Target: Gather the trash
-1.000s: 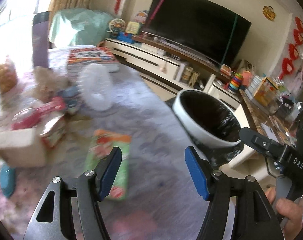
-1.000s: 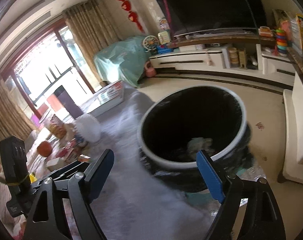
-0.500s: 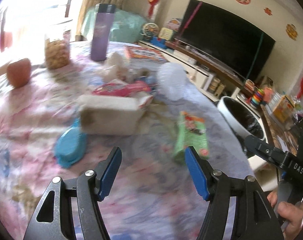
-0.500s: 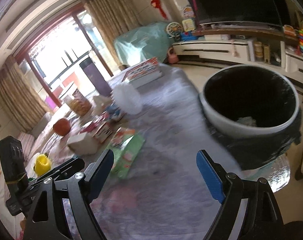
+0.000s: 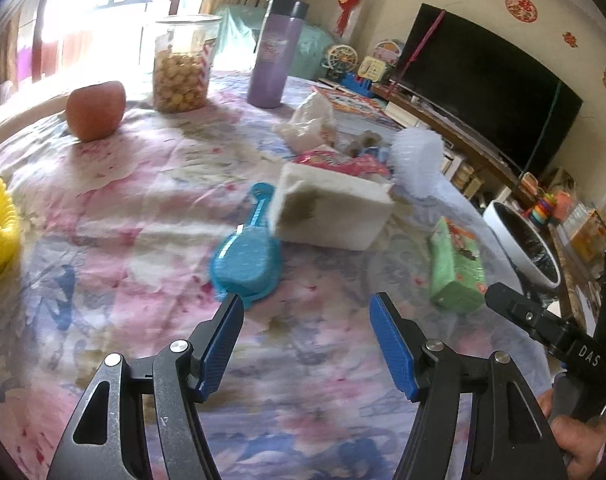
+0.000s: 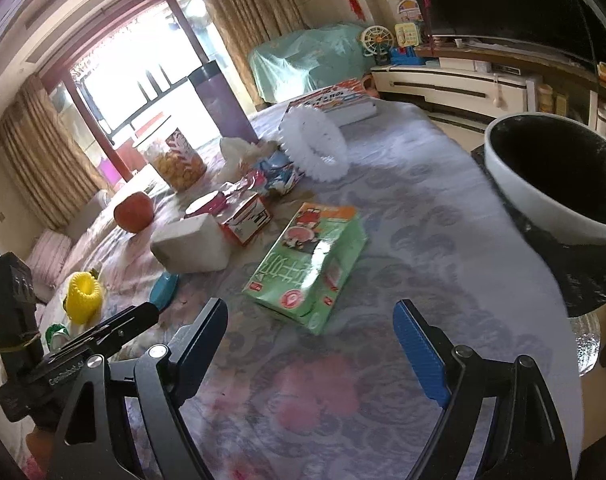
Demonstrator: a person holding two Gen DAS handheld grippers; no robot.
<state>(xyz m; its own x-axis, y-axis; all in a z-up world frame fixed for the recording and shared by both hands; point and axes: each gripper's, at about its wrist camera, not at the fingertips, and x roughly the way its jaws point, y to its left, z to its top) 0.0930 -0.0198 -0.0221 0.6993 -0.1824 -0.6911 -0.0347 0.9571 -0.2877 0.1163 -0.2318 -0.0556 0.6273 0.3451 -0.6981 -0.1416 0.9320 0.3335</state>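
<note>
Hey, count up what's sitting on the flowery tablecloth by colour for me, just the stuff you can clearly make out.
Green: 1, the snack packet
White: 2, the foam block and the frilly plastic piece
Blue: 1, the brush
Yellow: 1, the ridged toy
Purple: 1, the flask
Red: 2, the apple and the small carton
Total: 8

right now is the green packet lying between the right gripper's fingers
No, the green packet lies flat on the tablecloth ahead of the open, empty right gripper.
</note>
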